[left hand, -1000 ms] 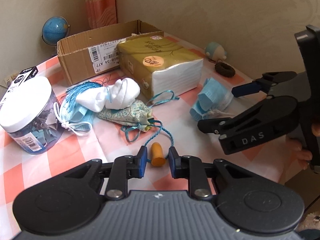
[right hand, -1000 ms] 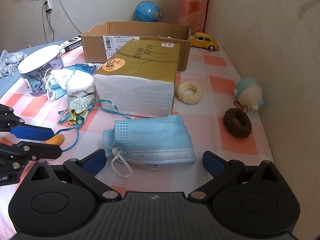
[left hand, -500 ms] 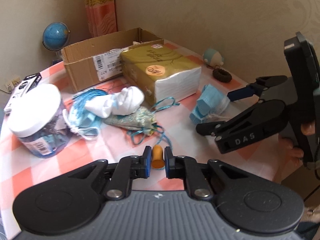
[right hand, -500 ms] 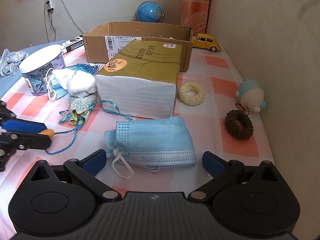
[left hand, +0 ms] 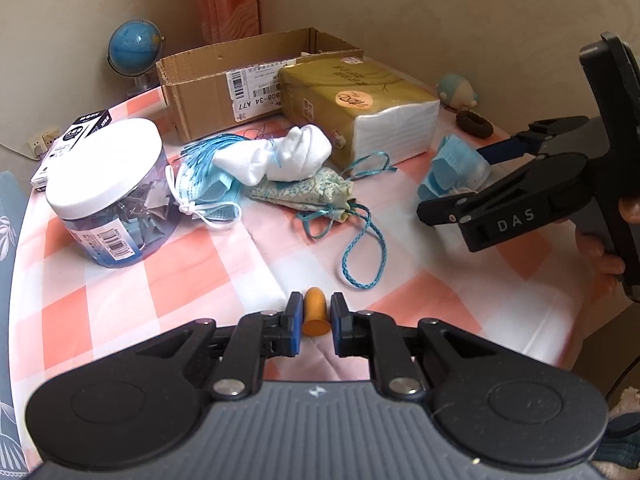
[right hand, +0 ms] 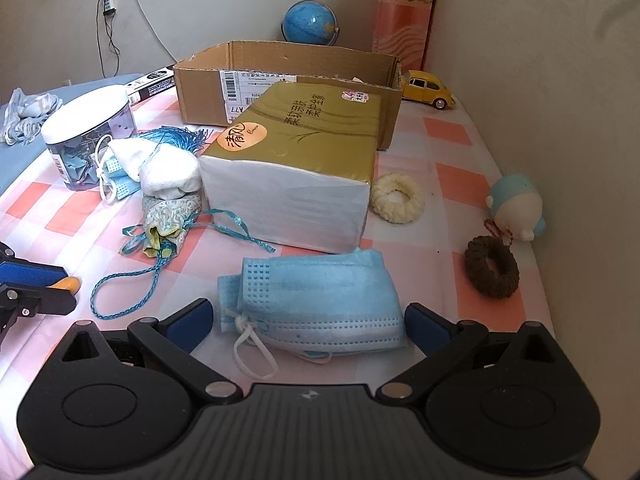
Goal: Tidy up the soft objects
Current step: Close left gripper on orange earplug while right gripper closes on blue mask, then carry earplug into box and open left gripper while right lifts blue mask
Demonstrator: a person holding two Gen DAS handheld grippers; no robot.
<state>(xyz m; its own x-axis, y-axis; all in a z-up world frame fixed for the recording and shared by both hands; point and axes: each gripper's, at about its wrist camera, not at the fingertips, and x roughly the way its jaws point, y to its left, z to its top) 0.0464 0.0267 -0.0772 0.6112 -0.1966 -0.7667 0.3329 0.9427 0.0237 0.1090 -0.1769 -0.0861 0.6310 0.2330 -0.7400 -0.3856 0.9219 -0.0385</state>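
Pinching one orange earplug in my left gripper, jaws nearly closed on its sides, above the checked tablecloth.

My right gripper is spread wide with nothing in it, its blue pads on either side of one folded blue face mask lying just ahead. I count two masks: the second mask lies ahead-left of my left gripper beside one white-lidded jar. Straight ahead of both grippers: one white sock bundle, one patterned drawstring pouch, one tissue pack, one cardboard box. Right of my right gripper lie two scrunchies: one cream scrunchie and one brown scrunchie.
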